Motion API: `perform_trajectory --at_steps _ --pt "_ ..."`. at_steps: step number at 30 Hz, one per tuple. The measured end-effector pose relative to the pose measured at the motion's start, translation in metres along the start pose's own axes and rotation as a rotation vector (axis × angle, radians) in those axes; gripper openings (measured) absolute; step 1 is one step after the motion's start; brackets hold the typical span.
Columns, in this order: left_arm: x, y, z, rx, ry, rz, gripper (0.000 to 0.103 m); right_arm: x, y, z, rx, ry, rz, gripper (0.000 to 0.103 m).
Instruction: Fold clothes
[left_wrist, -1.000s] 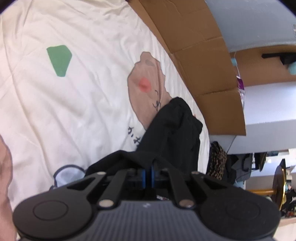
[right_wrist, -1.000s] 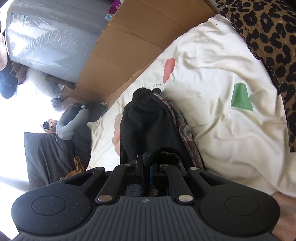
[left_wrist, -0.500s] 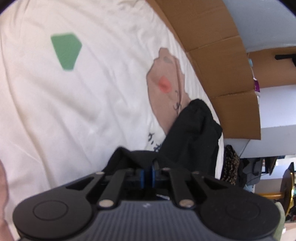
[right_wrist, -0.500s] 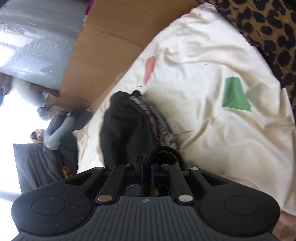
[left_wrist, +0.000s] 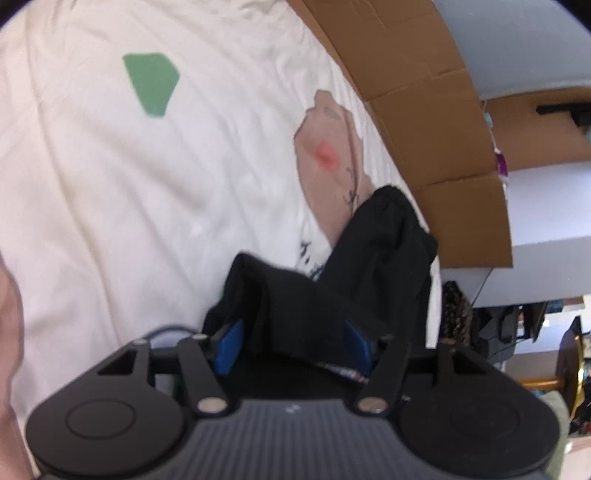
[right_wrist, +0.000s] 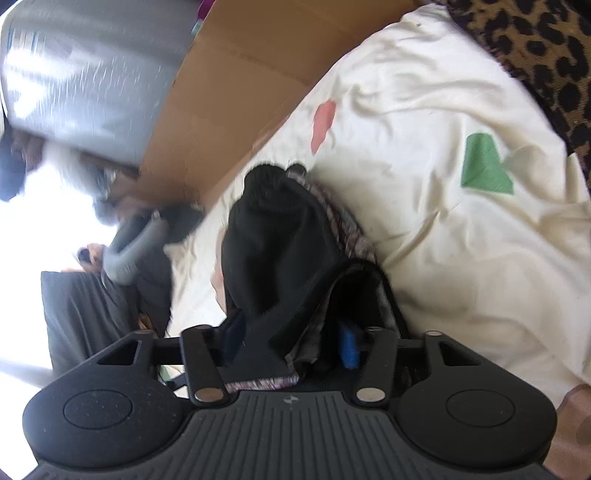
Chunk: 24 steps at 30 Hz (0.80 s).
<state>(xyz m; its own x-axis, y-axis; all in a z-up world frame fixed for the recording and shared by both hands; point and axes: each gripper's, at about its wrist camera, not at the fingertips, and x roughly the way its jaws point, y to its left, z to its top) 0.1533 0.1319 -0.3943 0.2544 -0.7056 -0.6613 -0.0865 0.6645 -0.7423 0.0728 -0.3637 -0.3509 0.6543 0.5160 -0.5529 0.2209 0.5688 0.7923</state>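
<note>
Resting near cardboard (left_wrist: 436, 122), black garment (left_wrist: 384, 236) between just-opened grippers.

garment (left_wrist: 384, 251): black, patterned lining edge | bunched lengthwise, partly folded | lying on cream sheet (left_wrist: 110, 184)

Open cream bedsheet (left_wrist: 110, 192) is seen left of the black garment (left_wrist: 384, 243), bare but for its printed patches. Passage on the far side is blocked by a cardboard wall (left_wrist: 424, 122) set along the bed's edge, close to the garment. In the right view, a leopard-print cloth (right_wrist: 535, 48) bounds the sheet's far corner.
</note>
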Motion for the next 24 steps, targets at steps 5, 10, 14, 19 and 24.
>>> perform_trajectory --at_steps 5,10,14,19,24 --pt "0.005 0.000 -0.006 0.026 -0.030 -0.006 0.063 0.011 0.000 -0.015 -0.015 0.027 -0.001 0.063" --pt "0.009 -0.006 -0.002 0.061 -0.045 -0.002 0.063 0.022 0.002 -0.022 -0.021 0.027 -0.004 0.066" --pt "0.010 -0.015 0.005 0.071 -0.060 -0.023 0.063 0.027 0.008 -0.018 -0.036 0.023 0.013 0.065" --pt "0.011 -0.032 0.014 0.095 -0.076 -0.047 0.063 0.032 0.019 -0.001 -0.076 0.011 0.035 0.065" --pt "0.018 -0.040 0.026 0.114 -0.084 -0.033 0.063 0.038 0.022 0.015 -0.086 -0.004 0.038 0.065"
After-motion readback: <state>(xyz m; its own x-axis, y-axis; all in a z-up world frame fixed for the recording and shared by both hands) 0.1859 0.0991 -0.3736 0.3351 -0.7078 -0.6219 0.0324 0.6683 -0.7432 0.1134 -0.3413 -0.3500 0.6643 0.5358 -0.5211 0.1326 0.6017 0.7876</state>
